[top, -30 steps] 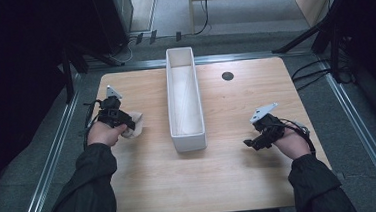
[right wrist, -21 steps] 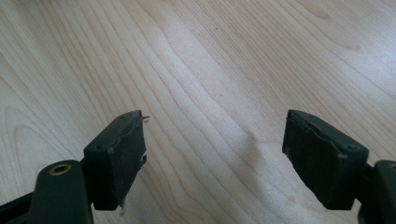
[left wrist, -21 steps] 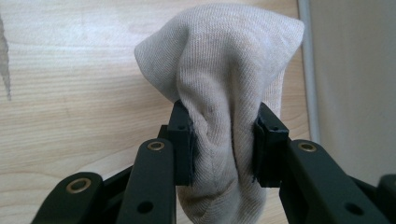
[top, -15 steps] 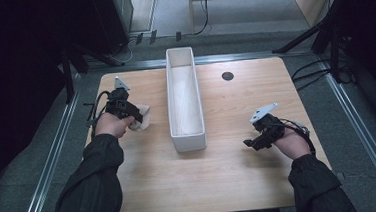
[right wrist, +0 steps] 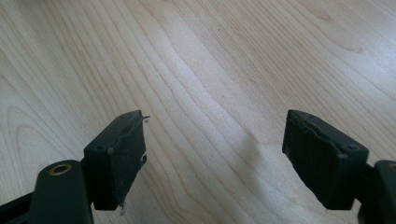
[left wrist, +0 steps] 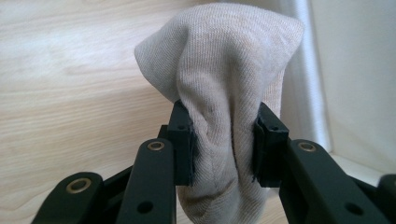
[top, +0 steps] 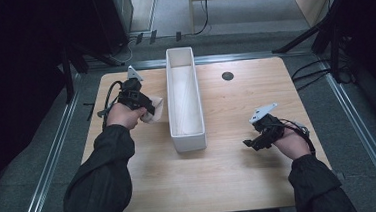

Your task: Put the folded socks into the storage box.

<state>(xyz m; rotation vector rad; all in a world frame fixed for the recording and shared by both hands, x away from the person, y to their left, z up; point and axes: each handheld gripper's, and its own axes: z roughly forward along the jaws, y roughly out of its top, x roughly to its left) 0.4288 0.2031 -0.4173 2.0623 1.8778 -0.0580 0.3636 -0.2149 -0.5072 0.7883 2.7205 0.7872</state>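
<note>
Sock (left wrist: 224, 93) (beige, bunched) sits clamped between the jaws of the left gripper (top: 143, 106), held over the wooden table (top: 231, 183) just left of the long white bin (top: 187, 136). Well apart on the right, the right gripper (right wrist: 215, 158) rests with jaws spread wide, grasping nothing.

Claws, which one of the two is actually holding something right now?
The left claw: its jaws pinch a beige sock beside the white bin. The right claw stands open over bare wood.
</note>
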